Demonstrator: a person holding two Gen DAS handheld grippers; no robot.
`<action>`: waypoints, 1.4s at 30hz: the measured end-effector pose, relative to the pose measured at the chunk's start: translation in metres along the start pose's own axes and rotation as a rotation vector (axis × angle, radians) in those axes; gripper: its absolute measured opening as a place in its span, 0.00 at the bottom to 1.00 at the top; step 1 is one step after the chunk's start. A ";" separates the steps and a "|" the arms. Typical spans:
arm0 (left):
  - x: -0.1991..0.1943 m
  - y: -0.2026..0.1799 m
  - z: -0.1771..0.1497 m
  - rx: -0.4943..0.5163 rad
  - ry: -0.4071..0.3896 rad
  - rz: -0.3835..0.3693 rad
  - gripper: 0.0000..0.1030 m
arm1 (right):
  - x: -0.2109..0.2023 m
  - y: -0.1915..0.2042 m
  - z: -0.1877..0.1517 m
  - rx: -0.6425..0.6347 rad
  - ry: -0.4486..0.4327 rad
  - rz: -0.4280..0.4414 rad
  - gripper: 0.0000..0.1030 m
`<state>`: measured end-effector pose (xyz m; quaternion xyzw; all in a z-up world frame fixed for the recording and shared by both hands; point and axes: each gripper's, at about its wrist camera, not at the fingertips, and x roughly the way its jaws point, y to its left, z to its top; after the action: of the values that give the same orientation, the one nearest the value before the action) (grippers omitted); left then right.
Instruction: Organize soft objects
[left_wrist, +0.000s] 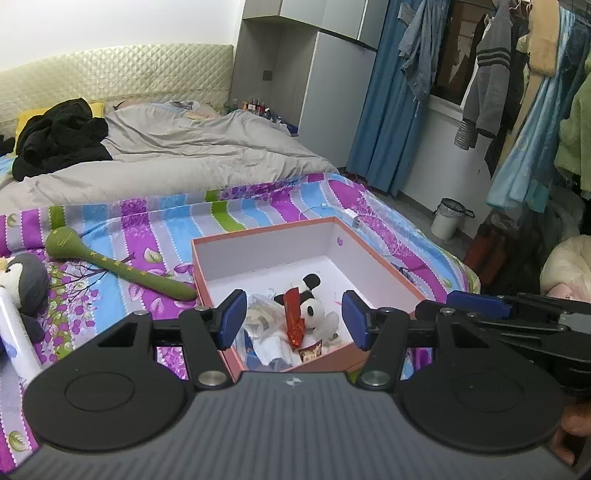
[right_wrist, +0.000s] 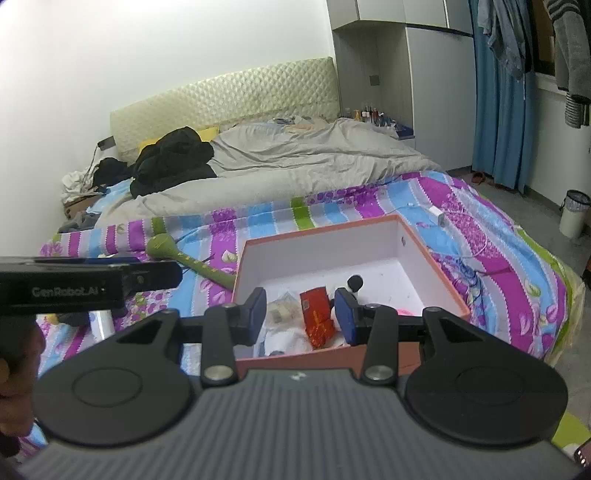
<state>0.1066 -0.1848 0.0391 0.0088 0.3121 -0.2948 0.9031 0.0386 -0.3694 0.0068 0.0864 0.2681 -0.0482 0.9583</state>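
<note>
An open orange box with white inside (left_wrist: 266, 254) (right_wrist: 325, 254) lies on the striped bedsheet. In it are a panda plush (left_wrist: 314, 306) (right_wrist: 354, 283), a red packet (left_wrist: 294, 317) (right_wrist: 317, 317) and clear bags (left_wrist: 262, 317). A green plush mallet (left_wrist: 110, 264) (right_wrist: 184, 256) lies left of the box. A grey penguin plush (left_wrist: 27, 280) sits at the far left. My left gripper (left_wrist: 291, 319) is open and empty over the box's near end. My right gripper (right_wrist: 302, 314) is open and empty above the box's near edge.
A white bottle (left_wrist: 16, 332) (right_wrist: 101, 323) lies by the penguin plush. A charger and cable (left_wrist: 354, 221) (right_wrist: 437, 216) lie beyond the box. A grey duvet (left_wrist: 166, 155) and black clothes (left_wrist: 59, 136) fill the far bed. A white bin (left_wrist: 447, 218) stands on the floor.
</note>
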 end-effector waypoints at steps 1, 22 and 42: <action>-0.002 0.000 -0.002 0.002 0.001 0.001 0.61 | 0.000 0.001 -0.002 -0.001 0.001 0.000 0.42; 0.015 0.015 -0.028 -0.037 0.061 0.040 0.61 | 0.019 0.008 -0.023 0.021 0.058 -0.006 0.42; 0.023 0.023 -0.030 -0.061 0.057 0.105 0.99 | 0.027 -0.010 -0.029 0.043 0.047 -0.080 1.00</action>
<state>0.1165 -0.1718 -0.0014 0.0061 0.3457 -0.2370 0.9079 0.0456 -0.3750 -0.0326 0.0972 0.2925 -0.0903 0.9470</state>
